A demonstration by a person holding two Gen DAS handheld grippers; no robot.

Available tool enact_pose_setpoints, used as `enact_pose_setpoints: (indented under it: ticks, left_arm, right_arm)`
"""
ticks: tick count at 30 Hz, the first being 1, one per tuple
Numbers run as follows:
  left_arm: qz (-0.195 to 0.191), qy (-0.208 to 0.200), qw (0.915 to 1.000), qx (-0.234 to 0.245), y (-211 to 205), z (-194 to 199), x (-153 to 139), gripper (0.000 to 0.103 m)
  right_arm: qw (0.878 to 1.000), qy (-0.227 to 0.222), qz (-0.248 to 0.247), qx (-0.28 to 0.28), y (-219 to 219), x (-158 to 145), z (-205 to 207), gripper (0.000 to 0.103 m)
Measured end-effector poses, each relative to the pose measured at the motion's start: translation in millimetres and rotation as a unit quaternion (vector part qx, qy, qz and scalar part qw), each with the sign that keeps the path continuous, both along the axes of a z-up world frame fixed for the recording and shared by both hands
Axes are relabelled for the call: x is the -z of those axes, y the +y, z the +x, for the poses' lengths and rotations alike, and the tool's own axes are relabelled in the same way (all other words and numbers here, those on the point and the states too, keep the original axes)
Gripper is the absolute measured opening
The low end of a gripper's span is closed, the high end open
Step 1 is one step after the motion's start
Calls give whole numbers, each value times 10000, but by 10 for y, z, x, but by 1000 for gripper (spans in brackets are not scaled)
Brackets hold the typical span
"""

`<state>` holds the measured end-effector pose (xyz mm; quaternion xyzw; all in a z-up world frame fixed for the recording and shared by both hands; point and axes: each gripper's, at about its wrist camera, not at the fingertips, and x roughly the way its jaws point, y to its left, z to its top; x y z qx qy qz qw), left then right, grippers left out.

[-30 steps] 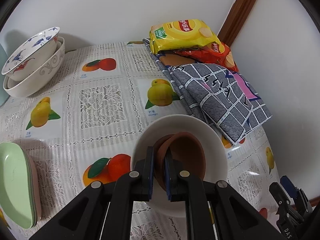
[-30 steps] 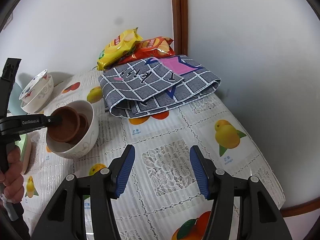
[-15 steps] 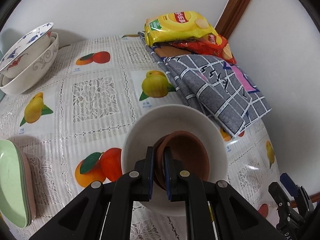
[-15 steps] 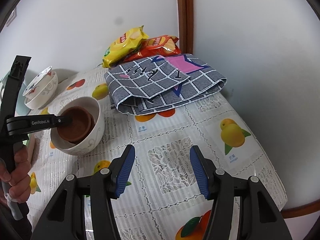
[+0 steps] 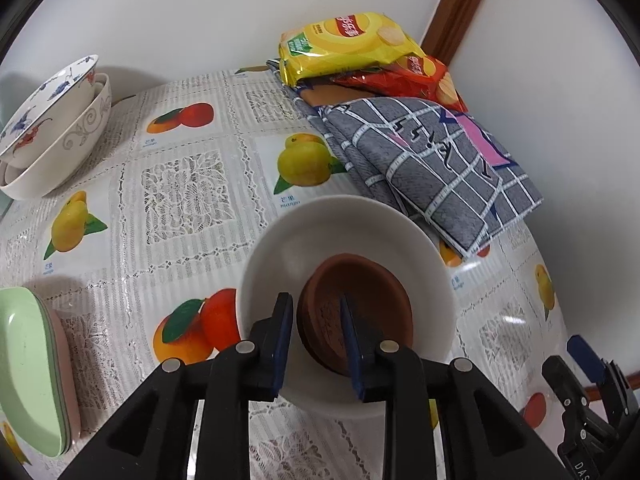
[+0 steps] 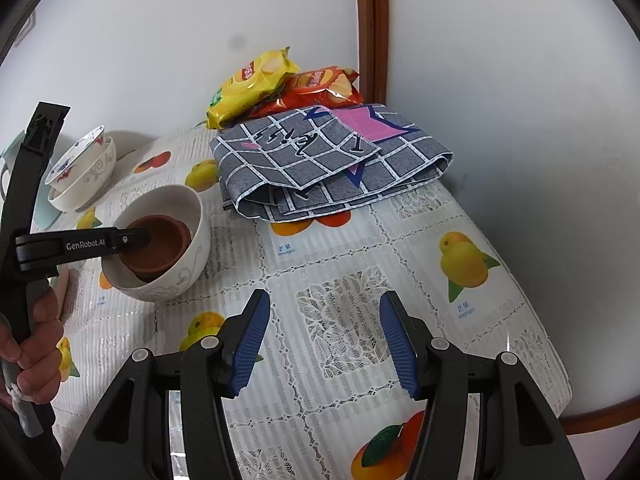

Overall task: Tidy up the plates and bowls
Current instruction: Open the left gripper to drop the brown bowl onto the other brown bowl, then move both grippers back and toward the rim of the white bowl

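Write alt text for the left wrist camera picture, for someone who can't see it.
The left claw has just been opening around the rim of a brown bowl nested in a white bowl on a fruit-print tablecloth. Two stacked bowls sit far left, green plates near left, and snack bags on a folded checked cloth behind.

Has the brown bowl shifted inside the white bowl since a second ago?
Yes. The brown bowl has sunk lower against the white bowl's rim, and the left gripper's fingers have just opened.

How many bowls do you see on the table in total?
5. Two white bowls sit nested at the far left. A large white bowl near the middle holds two stacked brown bowls. More could be hidden inside the stacks.
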<state>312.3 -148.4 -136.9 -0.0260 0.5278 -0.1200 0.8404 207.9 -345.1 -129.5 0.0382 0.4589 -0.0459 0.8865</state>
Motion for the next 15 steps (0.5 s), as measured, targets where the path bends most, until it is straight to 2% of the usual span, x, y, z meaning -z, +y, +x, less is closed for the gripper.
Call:
enact_pose_setpoints:
  ticks: [6, 8, 10, 15]
  left_arm:
    - [28, -116, 9999, 34, 45, -134, -160, 24]
    - [89, -187, 9998, 78, 50, -197, -231, 29]
    - [135, -294, 9995, 53, 67, -278, -311, 45]
    - [153, -521, 9985, -39, 158, -525, -525, 47]
  right_arm:
    - [9999, -132, -67, -54, 88, -143, -66, 57]
    - [9998, -192, -72, -67, 116, -207, -103, 57]
    - [9995, -301, -60, -86, 151, -300, -167, 57]
    - [9987, -486, -23, -152, 247, -488, -350, 57]
